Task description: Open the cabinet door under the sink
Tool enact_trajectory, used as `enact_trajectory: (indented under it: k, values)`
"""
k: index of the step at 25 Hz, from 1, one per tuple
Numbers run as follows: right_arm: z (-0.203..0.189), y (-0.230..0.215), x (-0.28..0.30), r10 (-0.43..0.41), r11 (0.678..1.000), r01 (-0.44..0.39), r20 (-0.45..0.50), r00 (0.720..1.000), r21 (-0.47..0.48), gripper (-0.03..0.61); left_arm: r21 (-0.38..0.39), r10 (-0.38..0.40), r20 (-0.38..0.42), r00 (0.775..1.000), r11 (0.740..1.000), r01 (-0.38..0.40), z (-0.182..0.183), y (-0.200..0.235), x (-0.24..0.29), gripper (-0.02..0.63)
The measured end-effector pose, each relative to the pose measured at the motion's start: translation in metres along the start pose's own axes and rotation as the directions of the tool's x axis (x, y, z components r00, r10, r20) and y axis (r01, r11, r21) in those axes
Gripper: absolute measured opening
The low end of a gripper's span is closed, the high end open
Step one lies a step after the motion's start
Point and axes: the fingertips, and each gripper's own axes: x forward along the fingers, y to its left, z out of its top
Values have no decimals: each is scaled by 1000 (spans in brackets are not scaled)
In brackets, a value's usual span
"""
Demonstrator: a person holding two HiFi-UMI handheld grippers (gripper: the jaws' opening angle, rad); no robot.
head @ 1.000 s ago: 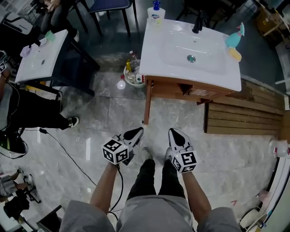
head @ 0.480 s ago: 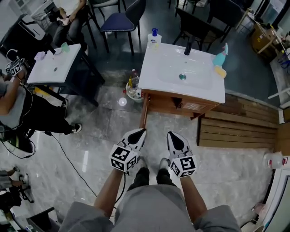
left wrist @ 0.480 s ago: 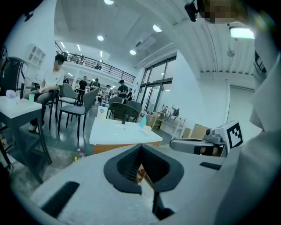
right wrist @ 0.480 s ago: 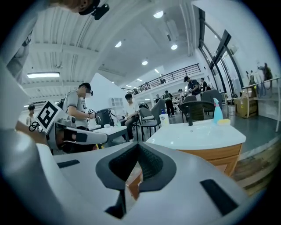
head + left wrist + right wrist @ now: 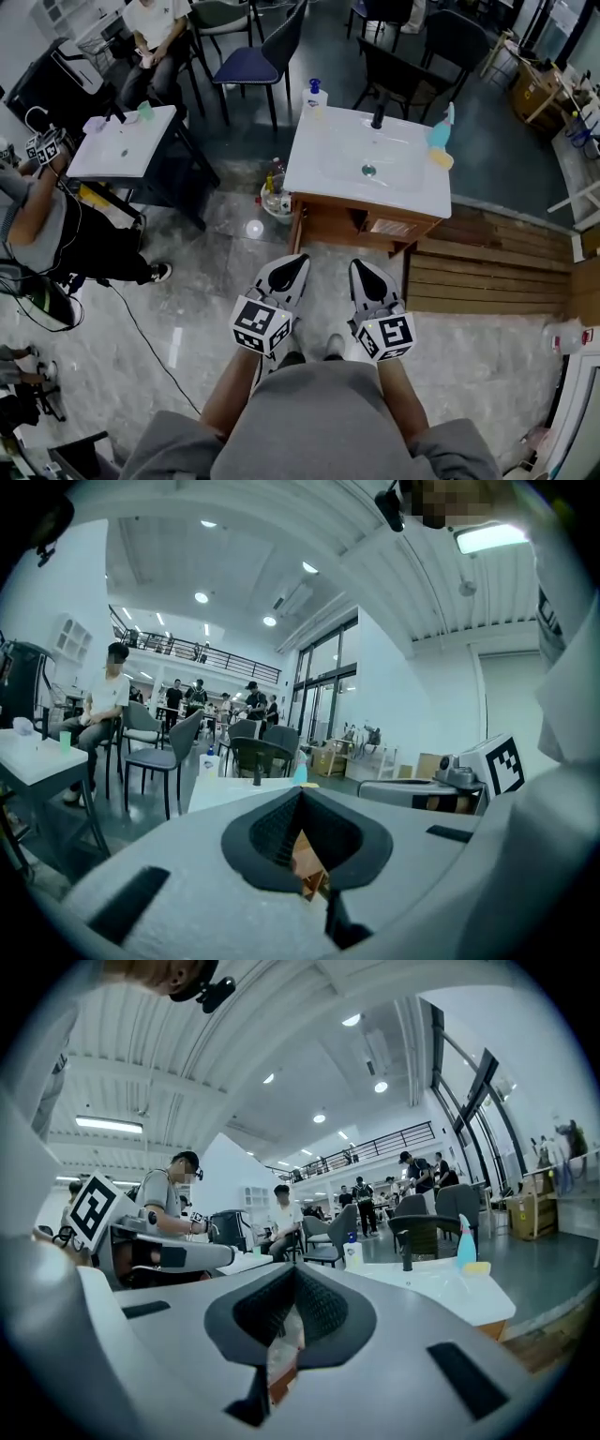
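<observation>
Head view: cabinet (image 5: 349,223) front sits mostly under the sink (image 5: 317,174) overhang, door seam unreadable. Both gripper views show only a sliver of its wood between the jaws. Seated person (image 5: 30,223) is cut off at the left edge.

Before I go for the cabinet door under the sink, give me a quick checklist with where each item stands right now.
1. Left hand-held gripper empty: ok, jaws together on nothing.
2. Right hand-held gripper empty: ok, same.
3. Jaws open for a grasp: not ok, both shut.
4. Grippers at the cabinet: not ok, both well short of it.
5. Door handle found: cannot tell, the front is seen from steeply above.
6. Door swing clear of the basin of bottles: cannot tell.
</observation>
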Motion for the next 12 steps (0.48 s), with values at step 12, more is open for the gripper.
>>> enact_trajectory:
  k: [12]
  values:
    - [40,-2,-6,27,999,-24,80,996,-44,8,65,45,90,995,997,-50,45,-10,4,6]
